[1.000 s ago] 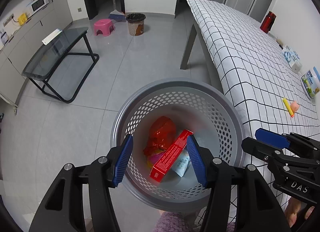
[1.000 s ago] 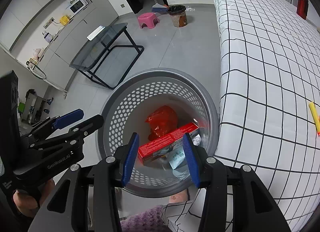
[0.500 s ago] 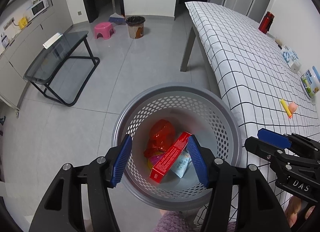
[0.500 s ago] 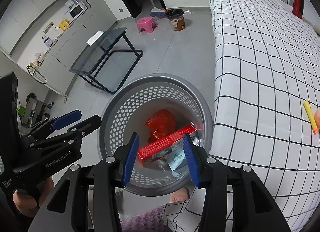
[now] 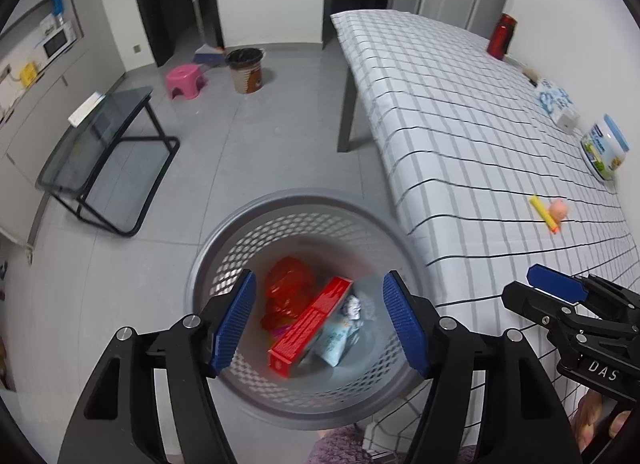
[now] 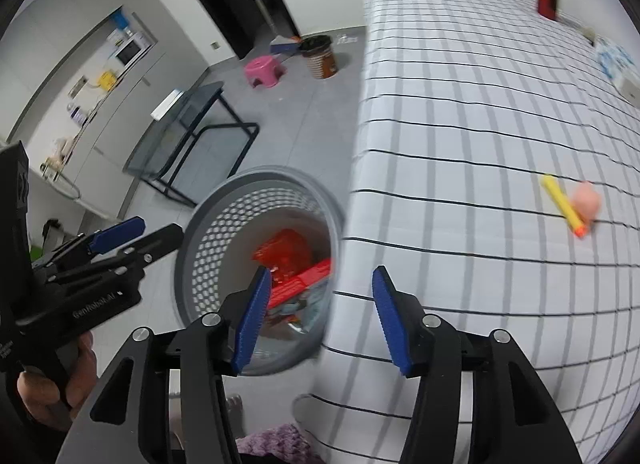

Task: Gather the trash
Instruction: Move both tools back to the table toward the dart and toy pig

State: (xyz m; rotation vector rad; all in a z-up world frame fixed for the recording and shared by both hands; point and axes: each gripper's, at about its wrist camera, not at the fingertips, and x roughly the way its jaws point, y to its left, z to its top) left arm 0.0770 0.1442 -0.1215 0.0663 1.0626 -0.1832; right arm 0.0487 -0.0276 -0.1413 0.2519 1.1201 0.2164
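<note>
Right gripper [image 6: 318, 318] and left gripper [image 5: 318, 322], jaws opening, empty. Yellow stick [image 6: 563, 205] near the table's [image 6: 460, 143] right edge: likely light, stiff; grip mid-length.

We take the table [image 5: 440, 111] with its white checked cloth as our landmark. At its far end, by the wall, we see a red bottle [image 5: 502, 36]. Off its far corner, on the grey floor, a brown waste bin [image 5: 246, 71] stands with a pink stool [image 5: 185, 81] just beside it. Across the floor from the table, we see a dark glass side table [image 5: 100, 143], a white flat object [image 5: 86, 107] on its top.
</note>
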